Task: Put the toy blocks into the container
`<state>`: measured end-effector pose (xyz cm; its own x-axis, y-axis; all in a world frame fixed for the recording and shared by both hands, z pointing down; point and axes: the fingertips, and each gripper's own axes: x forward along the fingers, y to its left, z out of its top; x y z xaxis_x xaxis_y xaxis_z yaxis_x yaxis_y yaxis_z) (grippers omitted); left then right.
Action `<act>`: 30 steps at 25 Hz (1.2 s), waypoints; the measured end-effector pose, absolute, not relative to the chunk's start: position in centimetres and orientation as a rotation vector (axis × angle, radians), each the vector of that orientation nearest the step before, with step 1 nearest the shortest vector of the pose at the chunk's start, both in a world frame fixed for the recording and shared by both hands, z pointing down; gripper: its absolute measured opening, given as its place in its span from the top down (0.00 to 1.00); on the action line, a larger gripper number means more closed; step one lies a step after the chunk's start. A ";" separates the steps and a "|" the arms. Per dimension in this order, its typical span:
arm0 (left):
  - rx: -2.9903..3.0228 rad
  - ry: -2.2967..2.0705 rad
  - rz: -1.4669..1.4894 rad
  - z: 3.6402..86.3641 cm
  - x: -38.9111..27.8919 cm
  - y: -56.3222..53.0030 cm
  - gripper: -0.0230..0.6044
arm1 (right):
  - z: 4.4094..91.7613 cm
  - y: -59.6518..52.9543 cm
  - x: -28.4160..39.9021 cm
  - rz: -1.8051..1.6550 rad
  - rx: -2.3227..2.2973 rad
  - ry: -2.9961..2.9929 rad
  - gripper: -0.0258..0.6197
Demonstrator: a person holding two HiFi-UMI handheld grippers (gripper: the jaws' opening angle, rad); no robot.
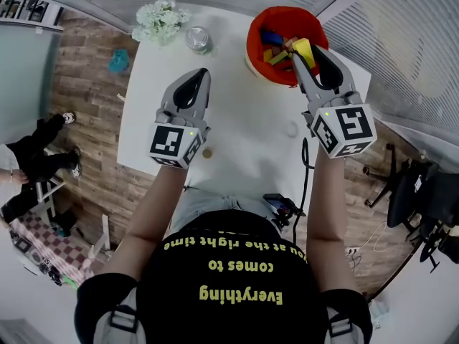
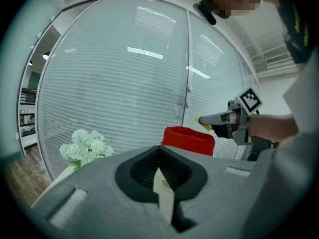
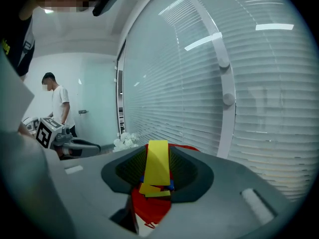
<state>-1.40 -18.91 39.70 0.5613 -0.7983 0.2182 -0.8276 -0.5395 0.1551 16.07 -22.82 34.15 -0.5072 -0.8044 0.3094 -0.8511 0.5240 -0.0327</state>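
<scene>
My right gripper (image 1: 301,50) clamps a yellow block (image 3: 158,162) above the red container (image 1: 252,45); my left gripper (image 1: 204,72) is closed, empty

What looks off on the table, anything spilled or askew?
Nothing spilled or askew. The red container stands upright with blocks inside, and the right gripper holds a yellow block in its jaws over it. One stray: a small round brown thing on the table beside the left gripper; too small to identify.
</scene>
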 end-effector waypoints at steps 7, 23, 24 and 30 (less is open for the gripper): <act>2.538 -1.376 0.186 40.3 -2.3 -19.4 0.96 | 36.4 -23.5 15.0 0.318 1.306 -2.437 0.73; 2.537 -1.362 0.193 40.7 -1.9 -19.9 0.96 | 38.2 -23.2 14.3 0.229 1.198 -2.331 0.72; 2.537 -1.361 0.194 40.7 -1.8 -19.9 0.96 | 38.3 -23.2 14.3 0.218 1.193 -2.329 0.72; 2.533 -1.362 0.198 40.9 -1.8 -19.8 0.96 | 38.3 -23.0 14.2 0.180 1.185 -2.324 0.72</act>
